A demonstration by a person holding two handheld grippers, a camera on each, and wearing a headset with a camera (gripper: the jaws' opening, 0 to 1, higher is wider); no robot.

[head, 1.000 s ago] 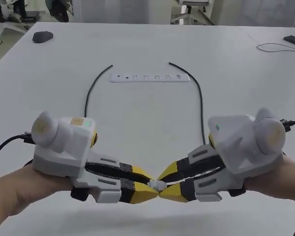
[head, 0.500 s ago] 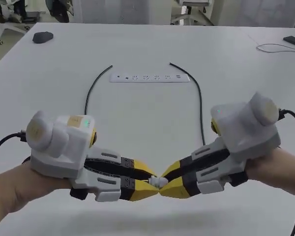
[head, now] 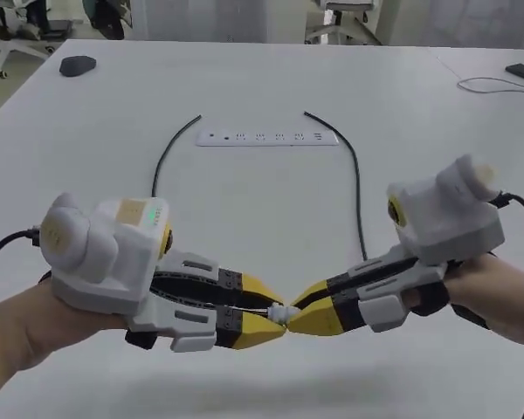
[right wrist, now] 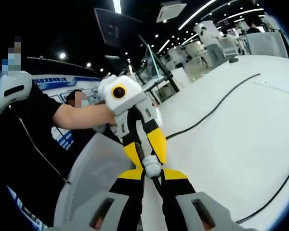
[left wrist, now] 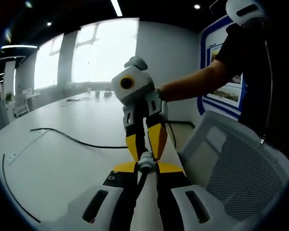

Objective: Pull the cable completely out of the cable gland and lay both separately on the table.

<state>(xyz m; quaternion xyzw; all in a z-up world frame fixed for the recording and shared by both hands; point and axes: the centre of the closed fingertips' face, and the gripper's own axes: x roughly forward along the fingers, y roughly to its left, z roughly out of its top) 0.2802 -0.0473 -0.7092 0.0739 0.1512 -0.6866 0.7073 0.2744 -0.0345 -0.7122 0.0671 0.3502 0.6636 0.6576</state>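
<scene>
Left gripper (head: 275, 315) and right gripper (head: 299, 316) tip to tip over the table (head: 262, 218) beside its near edge, free tabletop ahead to the power strip (head: 266, 137), we log both clamped on the small white cable gland (head: 287, 312), dark cable (right wrist: 156, 184) threaded through.

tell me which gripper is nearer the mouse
Left. The mouse lies far back on the left; the left gripper is below it, the right gripper further off to the right.

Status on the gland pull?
Left tool shut on cable gland, right tool shut on cable, tips nearly touching. Cable not yet out. Power strip far behind, no obstruction.
</scene>
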